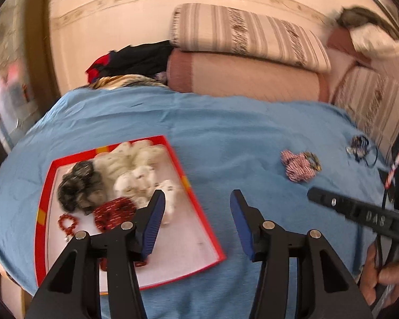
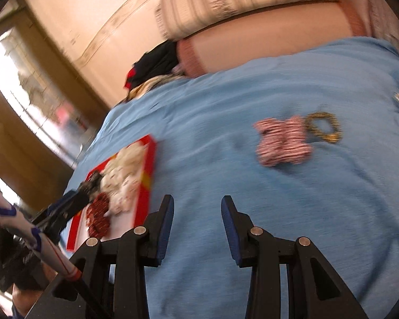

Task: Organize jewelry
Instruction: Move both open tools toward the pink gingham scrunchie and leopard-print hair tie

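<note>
The red-rimmed tray (image 1: 188, 186) lies on the blue bedsheet (image 1: 226, 138) at about eight o'clock in my left view, holding a dark scrunchie (image 1: 77, 186), white scrunchies (image 1: 135, 164), a red scrunchie (image 1: 114, 212) and a small red bead bracelet (image 1: 66, 223). At two o'clock, well apart from it, a pink-striped scrunchie (image 2: 282, 141) lies touching a gold bracelet (image 2: 324, 127), with more dark jewelry (image 1: 359, 146) beyond.

My left claw (image 1: 196, 223) hangs over the tray's right edge, jaws apart, nothing between them. My right claw (image 2: 196, 226) is apart too and empty over bare sheet. Its body shows raised letters, roughly "DAS". Pillows (image 1: 242, 53) sit at twelve o'clock.
</note>
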A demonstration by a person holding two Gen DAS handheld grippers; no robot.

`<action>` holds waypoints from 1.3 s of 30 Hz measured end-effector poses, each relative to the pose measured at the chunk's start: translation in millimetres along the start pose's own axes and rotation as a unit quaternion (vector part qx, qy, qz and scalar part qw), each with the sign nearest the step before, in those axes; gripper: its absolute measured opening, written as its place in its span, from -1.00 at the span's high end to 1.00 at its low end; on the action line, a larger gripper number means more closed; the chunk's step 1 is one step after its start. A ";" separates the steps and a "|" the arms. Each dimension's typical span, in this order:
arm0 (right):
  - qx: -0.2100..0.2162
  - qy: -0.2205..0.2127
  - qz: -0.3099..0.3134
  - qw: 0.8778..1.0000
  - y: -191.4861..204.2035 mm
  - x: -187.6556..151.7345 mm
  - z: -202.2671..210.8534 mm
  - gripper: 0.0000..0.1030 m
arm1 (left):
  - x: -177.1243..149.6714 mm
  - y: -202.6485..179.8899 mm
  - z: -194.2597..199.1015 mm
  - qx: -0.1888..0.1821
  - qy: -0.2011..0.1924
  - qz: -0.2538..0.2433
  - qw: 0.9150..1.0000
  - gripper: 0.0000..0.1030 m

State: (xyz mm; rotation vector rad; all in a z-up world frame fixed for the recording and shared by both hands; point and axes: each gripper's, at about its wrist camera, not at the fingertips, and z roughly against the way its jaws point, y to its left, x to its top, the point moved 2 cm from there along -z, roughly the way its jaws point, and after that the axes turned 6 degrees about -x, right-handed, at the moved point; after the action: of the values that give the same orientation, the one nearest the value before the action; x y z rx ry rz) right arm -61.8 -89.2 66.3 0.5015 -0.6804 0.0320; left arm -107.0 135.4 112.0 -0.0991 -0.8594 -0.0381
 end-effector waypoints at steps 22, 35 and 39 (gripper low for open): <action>-0.038 -0.026 -0.104 0.994 -116.2 40.3 6.8 0.17 | 9.8 -120.5 -68.9 -0.004 0.055 -0.108 0.993 -0.17; -0.041 -0.032 -0.154 0.987 -148.6 39.8 11.1 0.12 | 26.6 -134.9 -110.6 -0.024 0.079 -0.099 0.992 -0.53; -0.044 -0.037 -0.166 0.984 -155.2 39.4 14.4 0.11 | 41.7 -139.0 -131.0 -0.057 0.098 -0.081 0.990 -0.59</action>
State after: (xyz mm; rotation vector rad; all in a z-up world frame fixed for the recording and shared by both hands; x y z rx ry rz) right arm -10.2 -237.7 32.6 0.5285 -0.6610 -0.3310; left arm 8.8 -16.0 68.7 -0.1314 -0.6661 -0.2454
